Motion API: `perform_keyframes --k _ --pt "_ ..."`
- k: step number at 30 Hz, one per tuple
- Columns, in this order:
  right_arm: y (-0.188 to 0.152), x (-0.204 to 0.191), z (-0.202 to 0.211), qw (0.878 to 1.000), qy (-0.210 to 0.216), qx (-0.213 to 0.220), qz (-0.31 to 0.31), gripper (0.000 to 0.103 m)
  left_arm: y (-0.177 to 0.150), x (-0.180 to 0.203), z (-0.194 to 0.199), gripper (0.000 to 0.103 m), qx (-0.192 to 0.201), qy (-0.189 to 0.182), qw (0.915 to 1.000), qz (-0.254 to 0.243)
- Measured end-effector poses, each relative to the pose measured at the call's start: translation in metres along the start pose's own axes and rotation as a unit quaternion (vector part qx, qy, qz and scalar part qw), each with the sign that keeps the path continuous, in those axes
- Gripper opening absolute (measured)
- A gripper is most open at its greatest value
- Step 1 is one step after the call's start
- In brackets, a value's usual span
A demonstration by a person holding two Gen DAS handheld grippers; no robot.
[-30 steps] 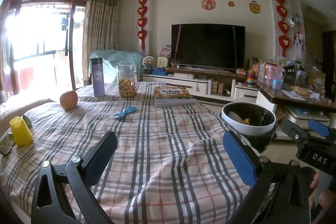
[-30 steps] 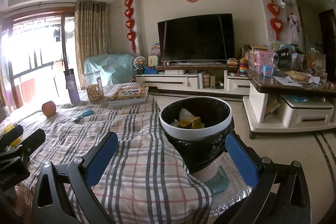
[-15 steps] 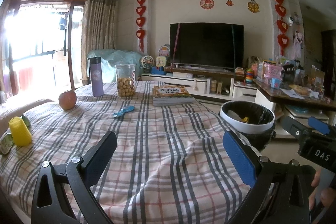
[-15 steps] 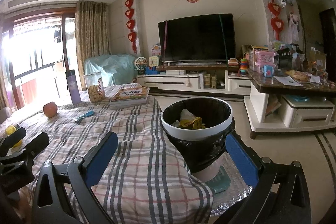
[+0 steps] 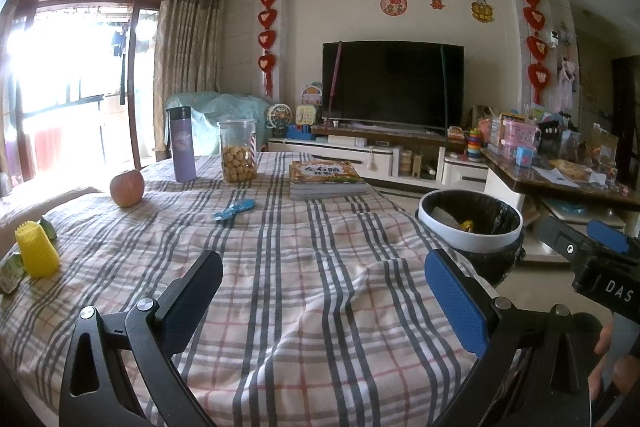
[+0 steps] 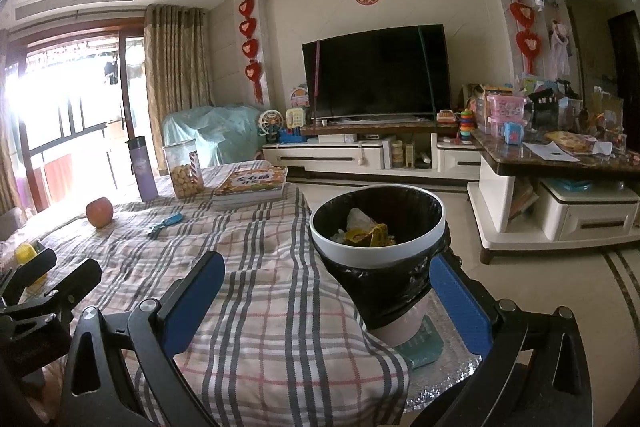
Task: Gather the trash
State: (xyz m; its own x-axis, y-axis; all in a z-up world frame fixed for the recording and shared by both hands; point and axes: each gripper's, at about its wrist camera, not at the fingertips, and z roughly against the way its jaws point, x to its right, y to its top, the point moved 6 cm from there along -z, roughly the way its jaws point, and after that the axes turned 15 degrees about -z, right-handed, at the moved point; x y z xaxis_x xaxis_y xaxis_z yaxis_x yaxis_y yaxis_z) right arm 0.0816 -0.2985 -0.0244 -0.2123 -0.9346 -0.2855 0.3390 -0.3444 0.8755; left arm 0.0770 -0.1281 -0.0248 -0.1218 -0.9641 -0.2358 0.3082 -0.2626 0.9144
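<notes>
A white-rimmed trash bin [image 6: 378, 239] with a black liner stands on the floor by the table's right edge; it holds crumpled yellow and white wrappers [image 6: 366, 231]. It also shows in the left wrist view [image 5: 472, 227]. My left gripper [image 5: 324, 291] is open and empty above the plaid tablecloth [image 5: 280, 267]. My right gripper [image 6: 328, 291] is open and empty, low over the table's corner, just short of the bin. A green wrapper [image 5: 10, 273] lies at the far left edge beside a yellow cup [image 5: 36, 251].
On the table are an apple [image 5: 127, 187], a purple bottle [image 5: 182, 145], a cookie jar [image 5: 238, 157], a blue clip [image 5: 234, 209] and a stack of books [image 5: 326, 179]. A TV stand [image 6: 360, 155] and a cluttered side table [image 6: 560, 163] stand beyond.
Both views have shifted only slightly; the bin sits marginally lower and closer in the right wrist view. Both grippers stay open and empty.
</notes>
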Motion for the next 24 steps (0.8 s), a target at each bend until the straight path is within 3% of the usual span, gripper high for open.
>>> perform_keyframes --k 24 --pt "0.0000 0.0013 0.0004 1.000 0.001 0.000 -0.002 0.103 -0.0041 0.0026 -0.0022 0.102 0.001 -0.005 1.0000 -0.002"
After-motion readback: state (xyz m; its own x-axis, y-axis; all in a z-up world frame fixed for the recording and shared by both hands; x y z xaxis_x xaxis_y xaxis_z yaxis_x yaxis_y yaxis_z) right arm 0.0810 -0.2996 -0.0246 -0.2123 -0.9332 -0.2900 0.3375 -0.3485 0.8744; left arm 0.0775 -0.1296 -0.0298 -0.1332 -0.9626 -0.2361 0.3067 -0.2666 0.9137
